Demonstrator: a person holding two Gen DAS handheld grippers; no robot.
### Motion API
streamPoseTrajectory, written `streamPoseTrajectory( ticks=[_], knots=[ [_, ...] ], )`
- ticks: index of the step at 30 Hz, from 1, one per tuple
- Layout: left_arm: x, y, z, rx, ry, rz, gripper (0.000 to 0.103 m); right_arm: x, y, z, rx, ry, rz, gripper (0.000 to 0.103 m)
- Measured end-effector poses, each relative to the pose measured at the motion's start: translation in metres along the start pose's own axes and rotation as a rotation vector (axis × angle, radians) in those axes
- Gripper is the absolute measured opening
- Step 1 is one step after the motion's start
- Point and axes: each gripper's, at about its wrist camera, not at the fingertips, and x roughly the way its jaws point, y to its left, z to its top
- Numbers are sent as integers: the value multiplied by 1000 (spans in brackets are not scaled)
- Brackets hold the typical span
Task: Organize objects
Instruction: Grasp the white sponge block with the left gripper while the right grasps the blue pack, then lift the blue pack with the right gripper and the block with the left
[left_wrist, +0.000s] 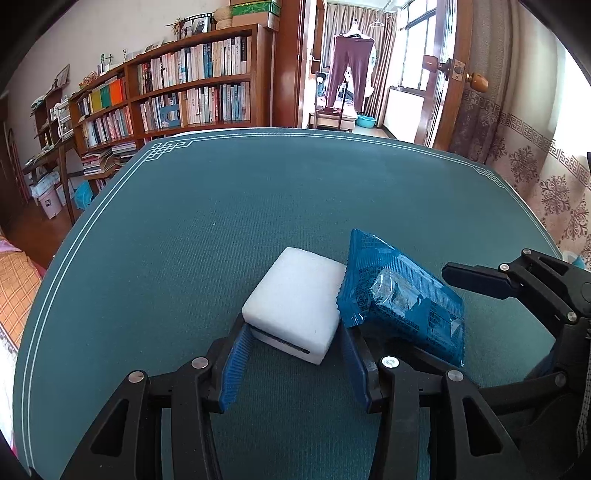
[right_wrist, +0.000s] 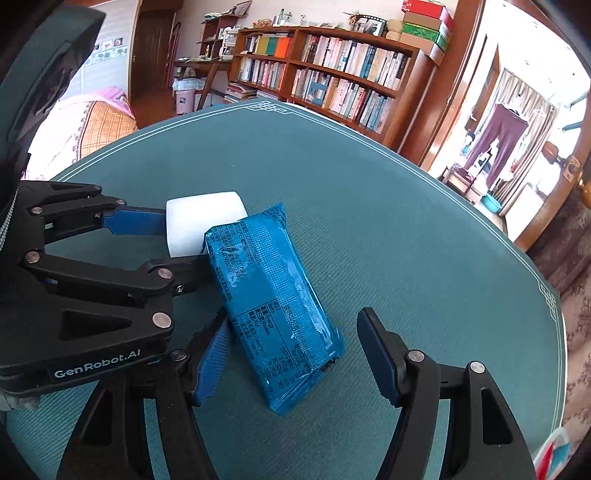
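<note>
A white foam block (left_wrist: 295, 308) lies on the teal table mat (left_wrist: 221, 221). My left gripper (left_wrist: 293, 352) has its blue pads on both sides of the block's near end, closed against it. A blue snack packet (left_wrist: 402, 299) leans against the block's right side. In the right wrist view the packet (right_wrist: 273, 302) lies between the fingers of my right gripper (right_wrist: 295, 350), which is open; the left pad sits close to it, the right pad apart. The white block (right_wrist: 199, 221) and my left gripper (right_wrist: 147, 240) show at left.
A wooden bookcase (left_wrist: 184, 85) full of books stands beyond the table's far edge. An open door (left_wrist: 443, 74) leads to a bright room at the back right. A bed (right_wrist: 92, 125) lies to the left. A patterned curtain (left_wrist: 535, 166) hangs at right.
</note>
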Motion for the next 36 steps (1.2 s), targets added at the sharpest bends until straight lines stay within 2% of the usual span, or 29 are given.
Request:
streamPoseTrajectory(
  ticks=[1,7,14,20,28,33,36],
  knots=[
    [1,0,0,-1,3,-1,52,0,-1,0,12,2,25,56],
    [1,-1,-1,0,3,6,53,-8,-2,-10,76,2,29,50],
    [1,1,-1,-5,1,5,53,-23,-21,-27,245,10,40,50],
    [-4,3,-1,-15,-15,-10,47,-45,-29,-44,356,-9,47,45],
    [-20,-8,0,17,-64,-41,47,-67,-28,-50,405,-33,48,42],
    [-23,-9,1,19,-72,-47,47,-88,-31,-53,449,-69,56,39],
    [-24,-11,1,22,-75,-51,47,-91,-28,-56,442,-61,64,39]
  ],
)
